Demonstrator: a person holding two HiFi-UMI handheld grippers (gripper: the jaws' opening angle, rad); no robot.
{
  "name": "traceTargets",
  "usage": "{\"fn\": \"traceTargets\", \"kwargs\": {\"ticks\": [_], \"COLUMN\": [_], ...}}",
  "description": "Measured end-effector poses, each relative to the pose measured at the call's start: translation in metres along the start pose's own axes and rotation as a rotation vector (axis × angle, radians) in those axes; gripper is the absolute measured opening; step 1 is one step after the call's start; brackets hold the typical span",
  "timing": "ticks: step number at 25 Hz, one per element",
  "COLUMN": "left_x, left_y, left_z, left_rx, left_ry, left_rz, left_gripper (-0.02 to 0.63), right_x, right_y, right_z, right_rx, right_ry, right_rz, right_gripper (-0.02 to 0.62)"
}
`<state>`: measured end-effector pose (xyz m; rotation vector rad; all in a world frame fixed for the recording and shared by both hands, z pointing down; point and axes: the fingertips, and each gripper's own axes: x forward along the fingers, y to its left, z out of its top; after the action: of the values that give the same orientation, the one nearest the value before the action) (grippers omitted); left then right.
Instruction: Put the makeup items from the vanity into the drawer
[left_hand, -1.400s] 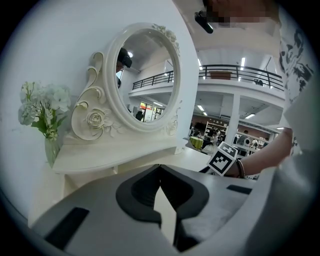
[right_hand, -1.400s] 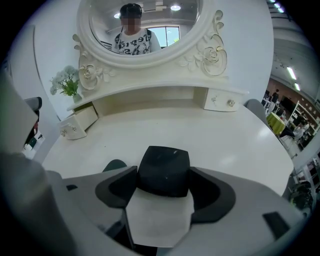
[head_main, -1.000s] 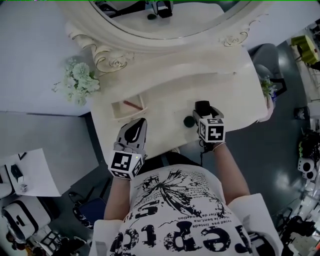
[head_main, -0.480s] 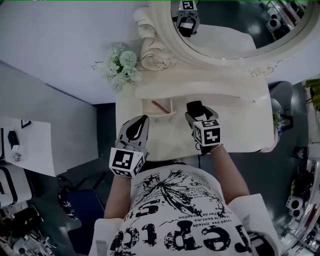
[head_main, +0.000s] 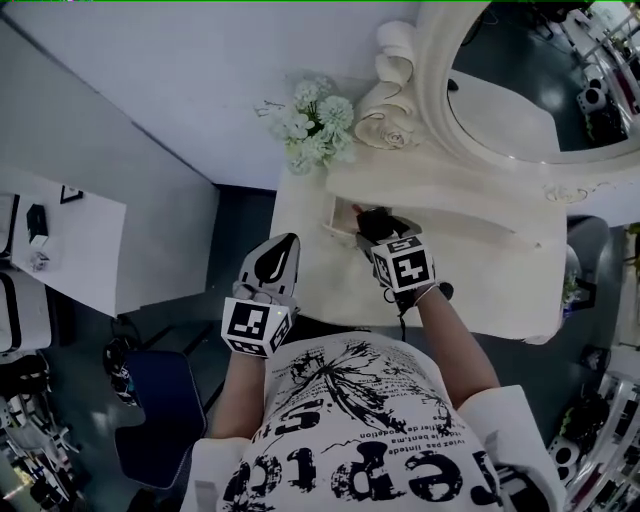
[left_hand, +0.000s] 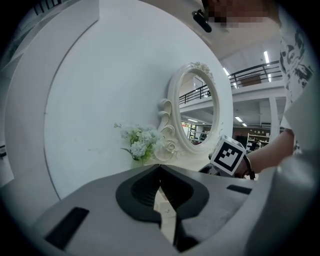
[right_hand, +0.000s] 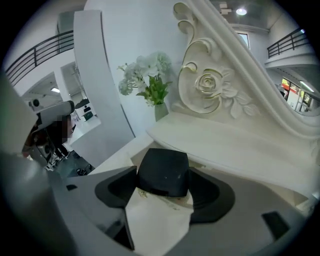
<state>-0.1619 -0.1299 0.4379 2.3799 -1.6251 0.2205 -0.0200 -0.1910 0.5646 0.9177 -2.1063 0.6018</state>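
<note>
A black makeup item (right_hand: 164, 172) is pinched between the jaws of the right gripper (head_main: 374, 224), which is held at the open drawer (head_main: 335, 222) in the pale vanity worktop (head_main: 480, 275). A thin red item (head_main: 357, 209) is seen inside the drawer, partly covered by that gripper. The left gripper (head_main: 281, 252) is held over the worktop's near edge, its jaws pressed together with nothing between them. A bunch of white flowers (head_main: 315, 122) is set at the back corner, just beside the carved frame of the mirror (head_main: 520, 90). A raised ledge (right_hand: 225, 145) runs behind the drawer.
</note>
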Motion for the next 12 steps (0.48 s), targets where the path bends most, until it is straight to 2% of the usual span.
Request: {"fn": "traceTargets", "kwargs": {"ticks": [5, 9, 12], "left_x": [-0.010, -0.013, -0.011], "left_y": [0.016, 0.022, 0.022], "left_z": [-0.005, -0.007, -0.006], "left_rx": [-0.012, -0.017, -0.018], "left_ry": [0.007, 0.010, 0.008], "left_rz": [0.032, 0.039, 0.032], "left_gripper": [0.020, 0.020, 0.020], "right_x": [0.016, 0.014, 0.010], "right_y": [0.018, 0.018, 0.016], "right_z": [0.010, 0.023, 0.024], "right_rx": [-0.003, 0.002, 0.007], "right_ry": [0.010, -0.056, -0.064], "right_rz": [0.046, 0.013, 0.004], "right_gripper": [0.324, 0.324, 0.325]}}
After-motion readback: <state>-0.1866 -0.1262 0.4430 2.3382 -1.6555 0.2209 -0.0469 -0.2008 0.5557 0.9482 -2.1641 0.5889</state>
